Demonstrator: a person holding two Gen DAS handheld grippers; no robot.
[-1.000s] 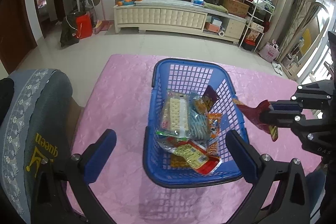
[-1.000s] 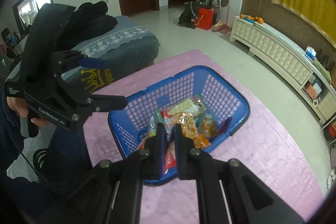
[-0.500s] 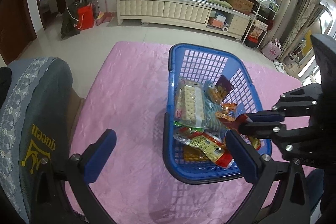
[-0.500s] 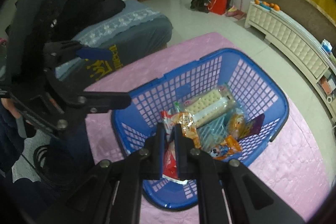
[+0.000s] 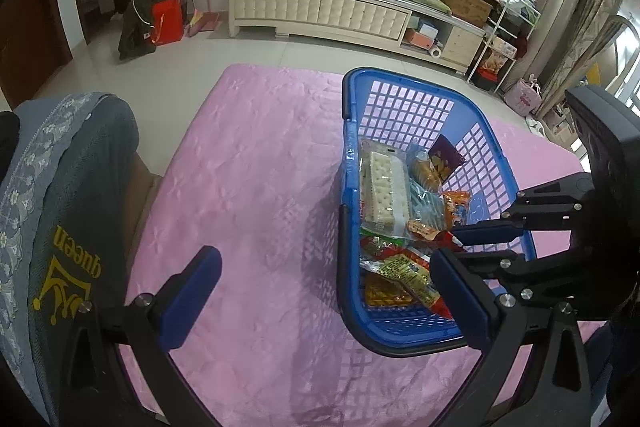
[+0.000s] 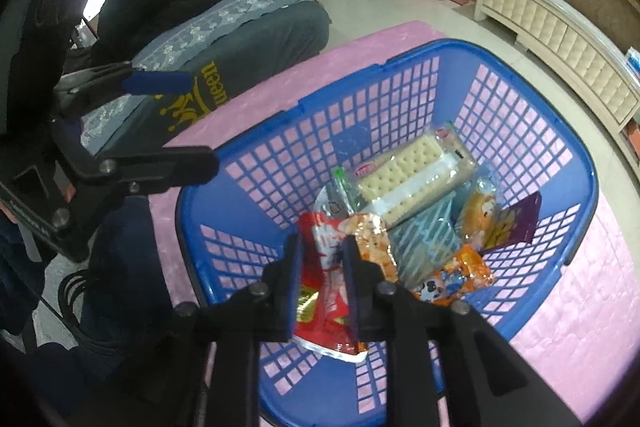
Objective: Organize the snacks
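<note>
A blue plastic basket point(image 5: 348, 155) point(image 6: 400, 99) stands on the pink tablecloth and holds several snack packets, among them a long cracker pack point(image 5: 386, 191) point(image 6: 408, 179). My right gripper point(image 6: 322, 259) point(image 5: 460, 247) is low inside the basket, its jaws slightly parted around a red snack packet point(image 6: 326, 291) that lies over the other snacks. My left gripper point(image 5: 320, 291) is wide open and empty, above the cloth at the basket's near left side; it also shows in the right wrist view point(image 6: 176, 123).
A chair with a grey-blue "queen" cover point(image 5: 60, 227) point(image 6: 224, 39) stands at the table's left edge. The pink cloth point(image 5: 248, 167) stretches left of the basket. A white cabinet point(image 5: 320, 11) and floor lie beyond.
My right gripper carried the red packet from beside the basket down into it, and its jaws have parted a little. The left gripper shifted left, still open.
</note>
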